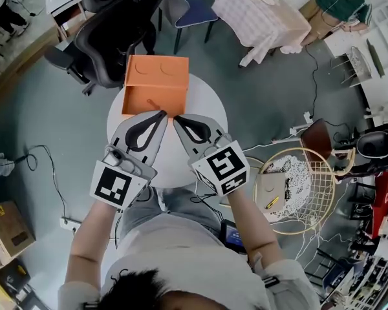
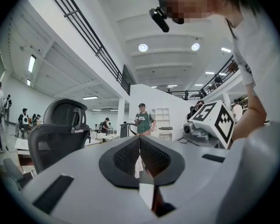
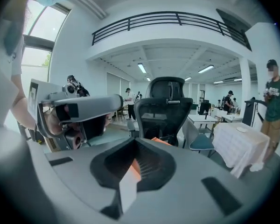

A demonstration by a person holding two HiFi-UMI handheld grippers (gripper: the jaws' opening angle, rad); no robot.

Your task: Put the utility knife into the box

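Head view: orange box [image 1: 156, 76] on round white surface [image 1: 207, 102], open, lid standing up at the far side. Thin slanted obj on box floor nr front wall, prob. the utility knife [image 1: 154, 104]; too small to confirm.

L: left gripper [image 1: 161, 115] held over the surface, just in front of the box, tips pointing at it. Left gripper view: jaws pressed together [image 2: 139, 146], nothing between.

R: right gripper [image 1: 178, 119] beside it, tips nr the L tips, not touching the box. Right gripper view: jaws closed [image 3: 133, 161], empty; orange of box shows beyond.

Black office chair [image 1: 113, 37] behind box. Wire basket [image 1: 318, 192] on floor to person's right, well apart.
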